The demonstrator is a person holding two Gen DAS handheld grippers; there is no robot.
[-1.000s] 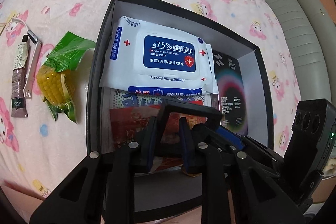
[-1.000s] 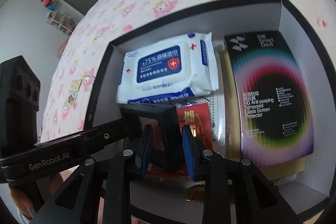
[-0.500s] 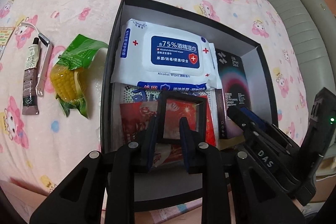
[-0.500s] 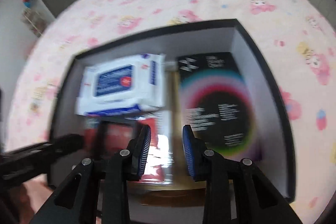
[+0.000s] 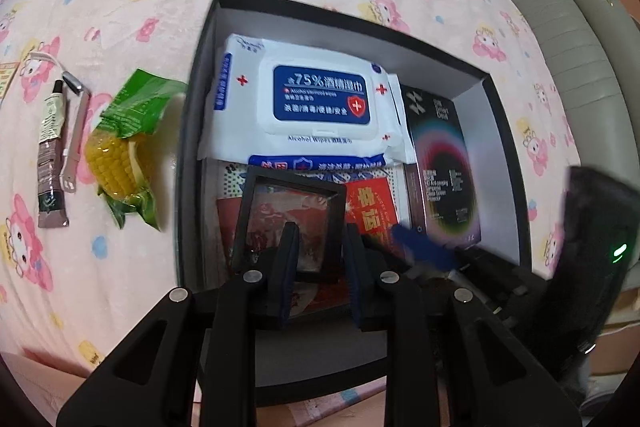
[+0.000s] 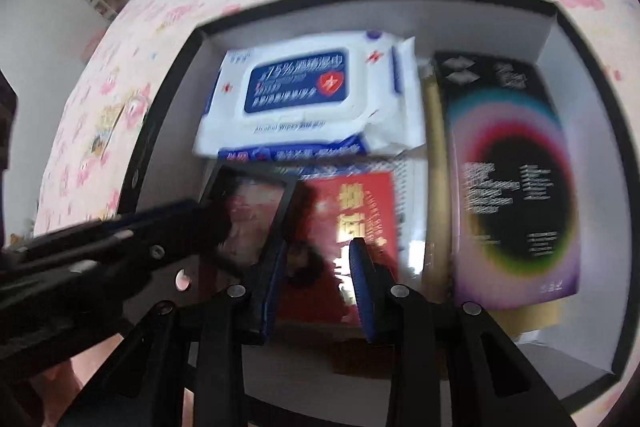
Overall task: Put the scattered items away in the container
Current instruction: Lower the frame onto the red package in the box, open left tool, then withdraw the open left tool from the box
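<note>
Left wrist view: we see the left gripper (image 5: 318, 259) fingers spreading off the frame (image 5: 290, 223), now released into the box (image 5: 192, 131); the right gripper (image 6: 316, 279) spread, empty.

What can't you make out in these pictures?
- Left wrist view: label on the tube too small to read.
- Right wrist view: print on the screen protector box motion-blurred.
- Both views: wipes pack hides whatever lies beneath.
- Left wrist view: yellow card cut off by the left edge.
</note>
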